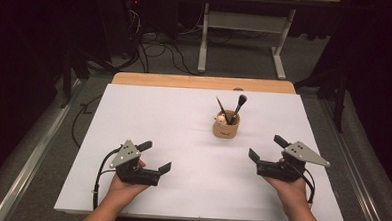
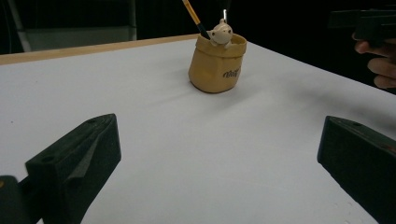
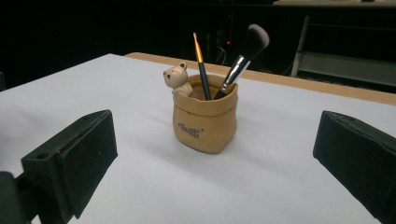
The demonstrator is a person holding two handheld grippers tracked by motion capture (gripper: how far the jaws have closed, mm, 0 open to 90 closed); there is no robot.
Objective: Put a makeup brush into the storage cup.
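A tan, sack-shaped holder [image 1: 226, 127] with a small bear figure [image 3: 176, 77] on its rim stands upright on the white table top [image 1: 158, 119], right of centre. In it stand a fluffy makeup brush [image 3: 250, 46] and a thin pointed brush [image 3: 201, 60]. My left gripper [image 1: 157, 156] rests near the front left, open, nothing between its jaws, with the holder [image 2: 215, 70] well ahead of it. My right gripper [image 1: 266, 147] sits at the front right, open and empty, its jaws pointing toward the holder [image 3: 205, 123], which stands a short way off.
A wooden strip [image 1: 200, 82] edges the table's far side. Beyond it are a white desk frame [image 1: 242, 37] and loose cables [image 1: 156, 48] on the floor. The right hand with its gripper [image 2: 364, 23] appears at the right edge of the left gripper view.
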